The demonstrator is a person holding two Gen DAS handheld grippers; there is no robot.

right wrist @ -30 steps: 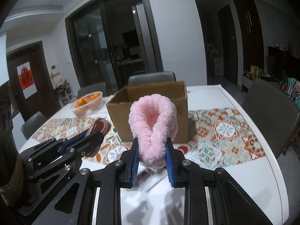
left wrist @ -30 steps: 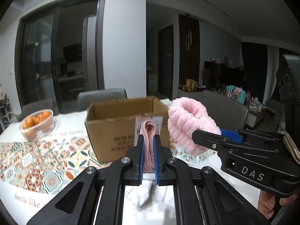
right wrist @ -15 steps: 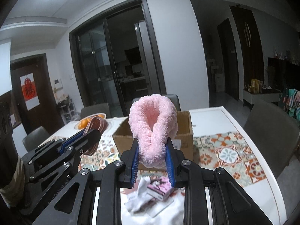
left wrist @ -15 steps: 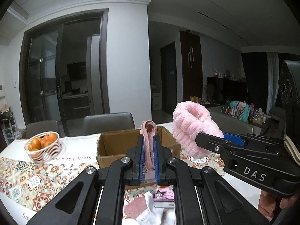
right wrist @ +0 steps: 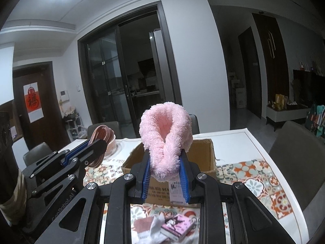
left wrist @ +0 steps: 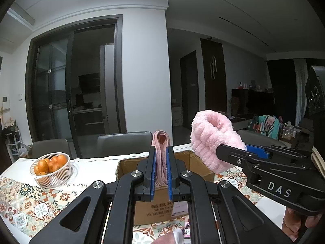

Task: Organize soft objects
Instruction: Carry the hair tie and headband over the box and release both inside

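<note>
Holding both soft items raised over the surface, likely to drop into the cardboard box [right wrist: 170, 158] at 12 o'clock. Left gripper [left wrist: 161, 174] nearly closed, pinching thin pink band [left wrist: 160, 142]; right gripper [right wrist: 165, 178] partly closed, squeezing fluffy pink headband [right wrist: 165, 130].

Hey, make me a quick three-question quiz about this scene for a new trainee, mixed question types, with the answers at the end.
1. True or false: the right gripper is shut on the fluffy pink headband.
2. Multiple choice: the left gripper grips A) an orange, B) the thin dusty-pink band, C) nothing.
3. Fill in: behind both grippers, on the patterned tablecloth, stands an open ____.

Key
1. True; its blue pads squeeze the band's lower end.
2. B
3. cardboard box, flaps open; the white basket of oranges sits to its left in the left wrist view.
</note>
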